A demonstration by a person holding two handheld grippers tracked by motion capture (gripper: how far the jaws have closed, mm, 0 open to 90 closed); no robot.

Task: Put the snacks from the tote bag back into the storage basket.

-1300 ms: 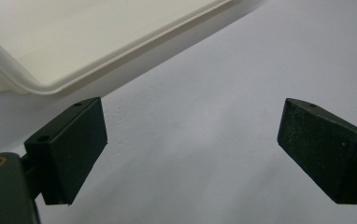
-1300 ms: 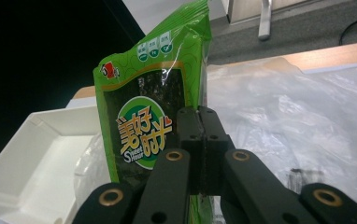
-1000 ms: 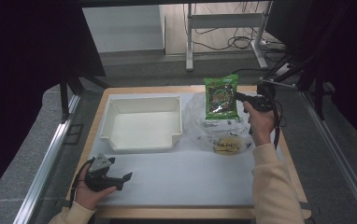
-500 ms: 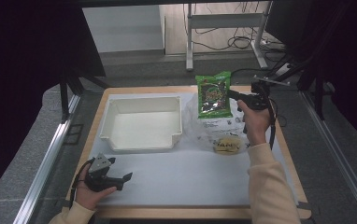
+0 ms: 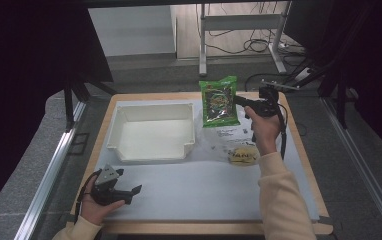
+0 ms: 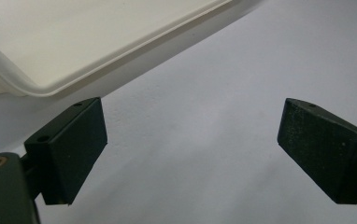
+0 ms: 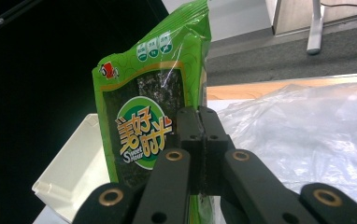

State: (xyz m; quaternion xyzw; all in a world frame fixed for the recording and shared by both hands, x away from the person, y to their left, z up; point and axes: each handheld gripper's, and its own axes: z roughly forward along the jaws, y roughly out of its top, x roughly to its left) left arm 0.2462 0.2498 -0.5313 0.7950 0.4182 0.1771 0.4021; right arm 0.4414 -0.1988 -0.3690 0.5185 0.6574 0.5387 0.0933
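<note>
- Two grippers were over the table, one at its near left corner, the other toward its far right.
- The left gripper lay low on the pale mat in the person's left hand, its jaws spread wide with nothing between them; in the left gripper view the bare mat showed between the two black pads.
- Just beyond it, on the left half of the table, stood the white tray, its near rim close to that gripper.
- To the right of the tray, the green snack packet hung upright in the air, lifted clear above the far part of the table.
- The right gripper held it by its right edge, jaws pressed together on the packet, as the right gripper view showed.
- Below the right hand, a clear plastic bag lay on the mat with a small yellow packet at its near right.
</note>
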